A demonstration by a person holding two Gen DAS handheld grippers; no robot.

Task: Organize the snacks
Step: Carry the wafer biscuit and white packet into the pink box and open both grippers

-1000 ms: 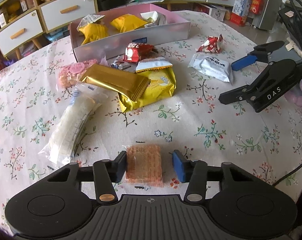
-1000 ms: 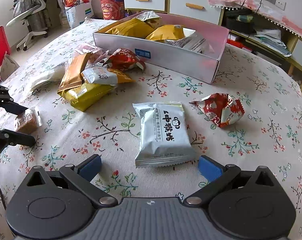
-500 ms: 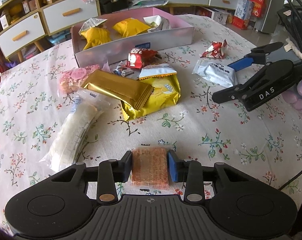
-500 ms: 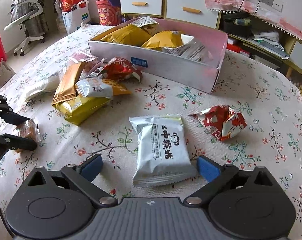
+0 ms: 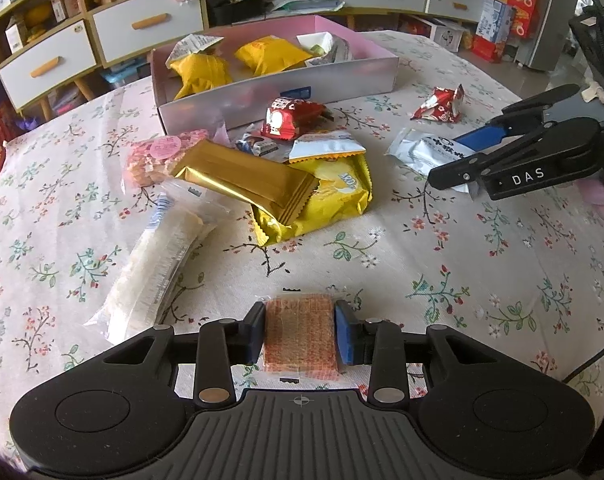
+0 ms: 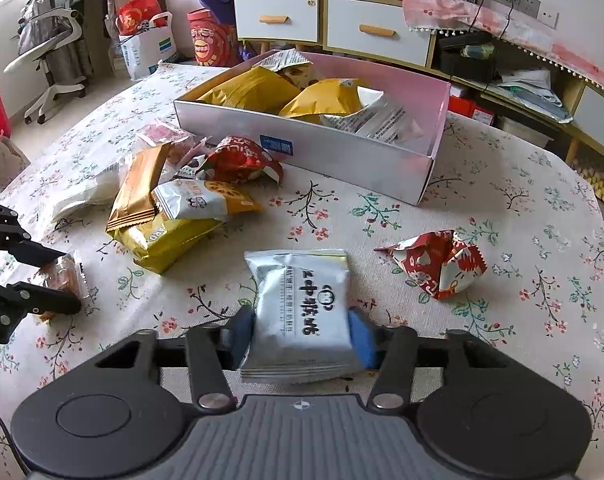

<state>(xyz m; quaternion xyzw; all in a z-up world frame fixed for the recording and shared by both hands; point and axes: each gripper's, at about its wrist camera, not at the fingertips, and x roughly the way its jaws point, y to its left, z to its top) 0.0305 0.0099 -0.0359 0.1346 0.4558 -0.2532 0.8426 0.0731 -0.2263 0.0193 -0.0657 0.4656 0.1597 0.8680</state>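
Both grippers were just closed. L gripper (image 5: 300, 334) was clamped on wafer pack (image 5: 300, 332), R gripper (image 6: 302, 336) on silver packet (image 6: 302, 312), near edge of table (image 6: 541, 240). Both judged ready for box (image 6: 341, 160), far side.

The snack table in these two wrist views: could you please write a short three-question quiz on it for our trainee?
1. True or false: the pink box is empty.
2. What does the left gripper hold: A orange wafer pack, B gold bar?
3. What have the right gripper jaws just been closing on?

Key: 1 false, yellow bags lie inside. 2 A. 3 the silver packet.
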